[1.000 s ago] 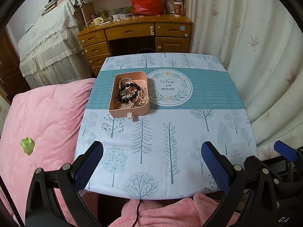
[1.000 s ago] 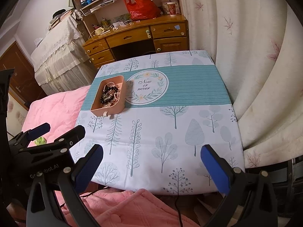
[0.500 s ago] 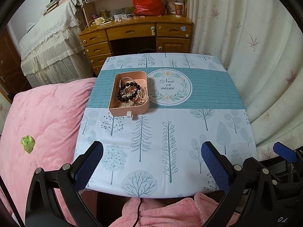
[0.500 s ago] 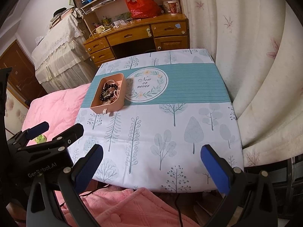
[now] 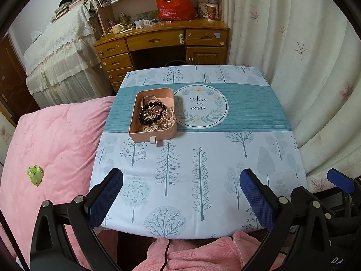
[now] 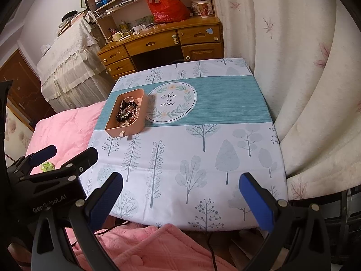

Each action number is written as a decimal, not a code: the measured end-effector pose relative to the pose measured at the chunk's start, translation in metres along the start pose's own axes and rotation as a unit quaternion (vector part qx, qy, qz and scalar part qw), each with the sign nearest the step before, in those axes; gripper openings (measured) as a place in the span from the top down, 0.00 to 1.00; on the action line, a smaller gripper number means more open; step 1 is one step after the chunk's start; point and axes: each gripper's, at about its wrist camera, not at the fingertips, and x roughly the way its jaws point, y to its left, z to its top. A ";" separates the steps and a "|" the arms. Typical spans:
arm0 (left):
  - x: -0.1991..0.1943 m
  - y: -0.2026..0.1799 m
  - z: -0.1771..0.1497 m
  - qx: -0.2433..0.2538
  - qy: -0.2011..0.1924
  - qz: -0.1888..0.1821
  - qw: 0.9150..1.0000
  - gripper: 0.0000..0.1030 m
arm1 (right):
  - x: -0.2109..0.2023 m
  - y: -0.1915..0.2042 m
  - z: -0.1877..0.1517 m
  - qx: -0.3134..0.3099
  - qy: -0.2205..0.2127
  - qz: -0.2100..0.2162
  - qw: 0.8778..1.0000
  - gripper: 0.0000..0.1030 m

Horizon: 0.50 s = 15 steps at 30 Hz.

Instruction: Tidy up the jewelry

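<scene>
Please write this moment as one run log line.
left hand-held gripper: open, empty | right hand-held gripper: open, empty | jewelry: in pink tray, untouched

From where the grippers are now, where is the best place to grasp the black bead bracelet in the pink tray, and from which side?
Probably from straight above. The black bead bracelet lies flat on top of the other jewelry in the pink tray, whose walls block a side approach. Pinch the far arc of the loop, which looks clearest of the tangle. The open left gripper is nearer.

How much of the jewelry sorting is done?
Nothing looks done yet. The jewelry lies jumbled in the pink tray. The left gripper and right gripper are open, empty, hovering near the table's edge. All the sorting is left.
</scene>
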 end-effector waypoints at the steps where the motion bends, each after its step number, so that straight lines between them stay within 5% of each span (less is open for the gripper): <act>1: -0.001 -0.003 0.002 0.001 -0.001 0.001 1.000 0.01 | -0.001 -0.002 0.001 0.001 -0.001 0.000 1.000 0.00; 15: 0.001 -0.011 0.012 0.011 -0.007 0.008 1.000 0.01 | 0.001 -0.010 0.010 0.013 -0.006 0.000 1.000 0.00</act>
